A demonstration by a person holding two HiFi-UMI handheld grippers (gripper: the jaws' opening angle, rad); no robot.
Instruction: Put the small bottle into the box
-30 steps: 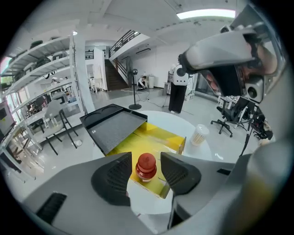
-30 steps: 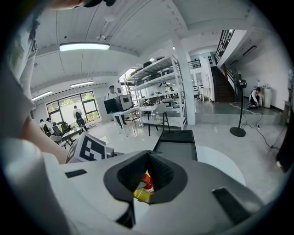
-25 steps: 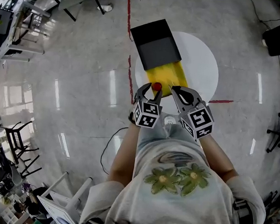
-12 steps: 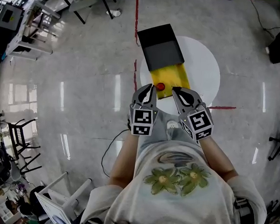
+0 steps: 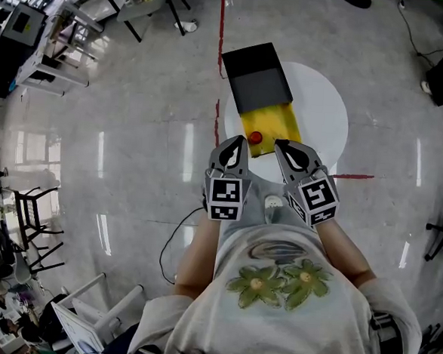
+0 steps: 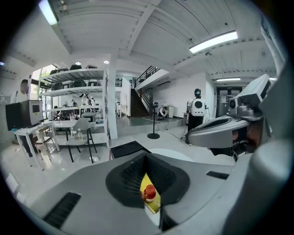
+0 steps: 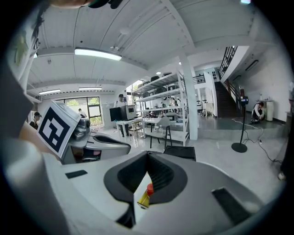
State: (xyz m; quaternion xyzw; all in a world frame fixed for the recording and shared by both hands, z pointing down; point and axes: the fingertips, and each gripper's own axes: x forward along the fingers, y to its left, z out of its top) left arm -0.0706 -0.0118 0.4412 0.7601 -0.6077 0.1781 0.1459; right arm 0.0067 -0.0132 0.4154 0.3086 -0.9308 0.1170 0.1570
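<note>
Small bottle (image 5: 255, 138) now stands in the yellow box (image 5: 277, 120); the left hand-held gripper (image 5: 238, 141) has drawn back and closed empty, so the task seems done.

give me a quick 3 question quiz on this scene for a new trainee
1. True or false: the left gripper is clamped on the small bottle.
2. The small bottle's cap is: A) blue B) red C) green
3. What is the small bottle sitting on?

Key:
1. False. Its jaws are shut with nothing between them, and the bottle sits free just off their tips.
2. B
3. The yellow part of the box, which rests on the round white table.
</note>
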